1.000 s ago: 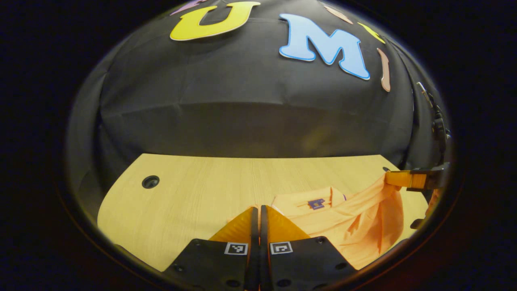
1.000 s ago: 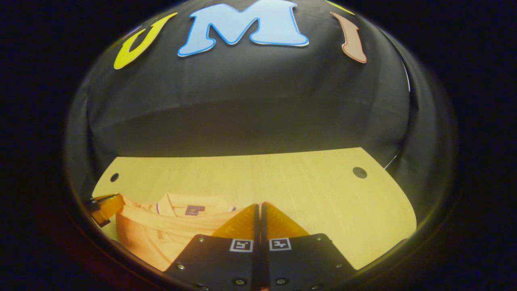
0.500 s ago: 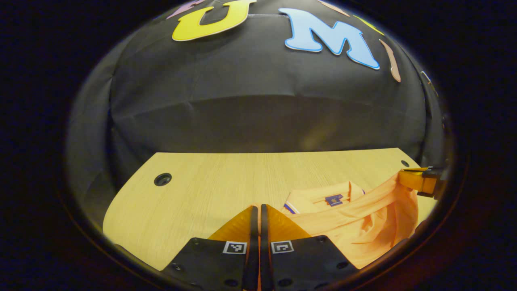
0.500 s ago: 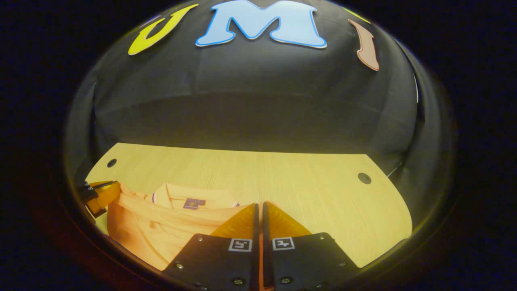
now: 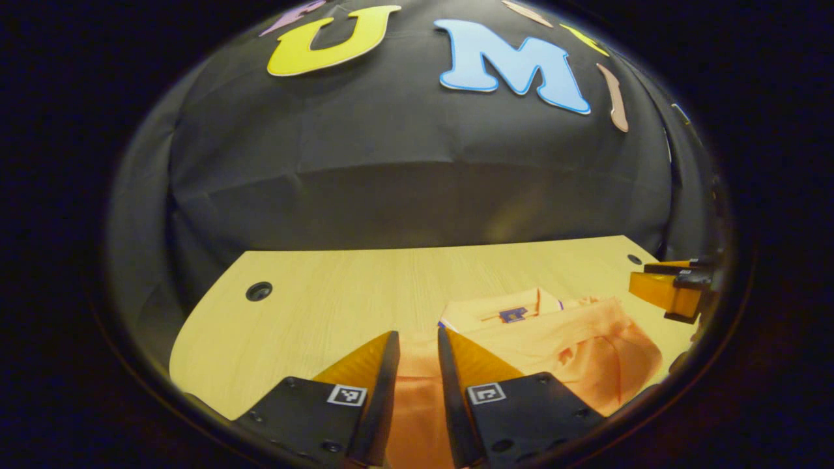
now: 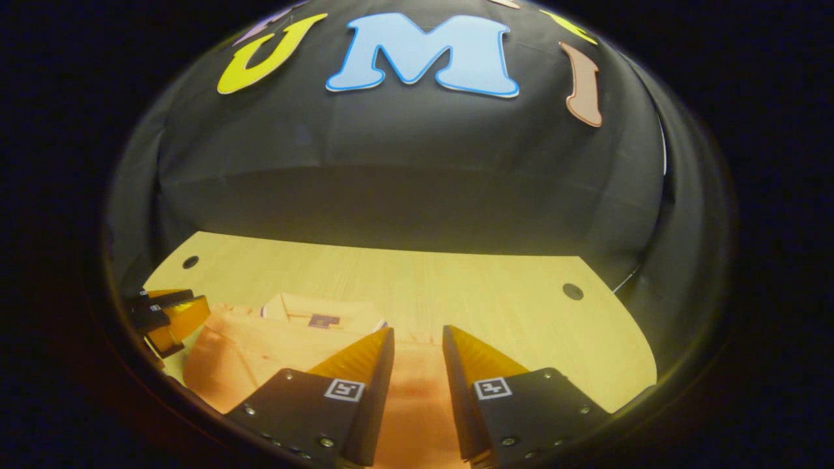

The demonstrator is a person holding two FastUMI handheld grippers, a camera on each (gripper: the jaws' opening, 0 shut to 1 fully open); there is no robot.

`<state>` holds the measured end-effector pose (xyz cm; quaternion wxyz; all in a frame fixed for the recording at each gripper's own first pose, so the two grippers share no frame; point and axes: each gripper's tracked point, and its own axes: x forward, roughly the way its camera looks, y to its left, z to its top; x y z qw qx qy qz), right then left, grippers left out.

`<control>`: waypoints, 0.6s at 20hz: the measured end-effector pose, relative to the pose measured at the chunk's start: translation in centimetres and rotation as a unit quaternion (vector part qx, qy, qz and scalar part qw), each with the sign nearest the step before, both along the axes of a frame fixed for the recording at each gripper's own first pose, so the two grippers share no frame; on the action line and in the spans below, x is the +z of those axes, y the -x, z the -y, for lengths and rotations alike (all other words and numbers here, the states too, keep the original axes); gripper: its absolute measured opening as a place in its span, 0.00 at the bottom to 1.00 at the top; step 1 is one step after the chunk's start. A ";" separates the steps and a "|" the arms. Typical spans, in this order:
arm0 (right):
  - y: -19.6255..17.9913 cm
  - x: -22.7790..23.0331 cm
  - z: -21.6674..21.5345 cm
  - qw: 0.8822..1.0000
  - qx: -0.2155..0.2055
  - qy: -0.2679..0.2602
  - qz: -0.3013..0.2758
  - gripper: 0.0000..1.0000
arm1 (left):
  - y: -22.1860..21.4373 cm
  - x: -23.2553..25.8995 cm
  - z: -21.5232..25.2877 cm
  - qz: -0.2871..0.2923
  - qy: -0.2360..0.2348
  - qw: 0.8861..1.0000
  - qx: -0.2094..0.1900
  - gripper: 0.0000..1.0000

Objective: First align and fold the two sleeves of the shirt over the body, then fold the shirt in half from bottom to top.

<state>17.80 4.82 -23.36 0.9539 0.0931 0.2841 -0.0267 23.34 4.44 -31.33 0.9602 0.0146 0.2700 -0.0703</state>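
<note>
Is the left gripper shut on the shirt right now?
No: in the left gripper view the left gripper stands open, with the orange shirt lying loose on the table between its fingers.

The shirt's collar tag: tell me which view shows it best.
The left gripper view: the collar tag lies clear of the left gripper, on the orange shirt. In the right gripper view the tag is equally unobstructed but a little dimmer, beside the right gripper.

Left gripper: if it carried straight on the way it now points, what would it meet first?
Probably the orange shirt lying between and just beyond the open left gripper, then the wooden table; depth is uncertain.
</note>
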 end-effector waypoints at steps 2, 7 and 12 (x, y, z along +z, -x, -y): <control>1.5 1.4 0.0 1.000 0.003 -0.008 0.014 0.59 | 1.2 2.0 0.4 0.024 0.015 1.000 0.001 0.69; 5.2 4.7 0.3 0.998 0.012 -0.017 0.057 0.92 | 4.6 5.8 0.4 0.061 0.002 0.998 0.010 0.96; 8.6 8.3 1.1 0.995 0.015 -0.003 0.100 0.96 | 7.8 10.7 0.6 0.117 0.020 0.993 0.023 0.95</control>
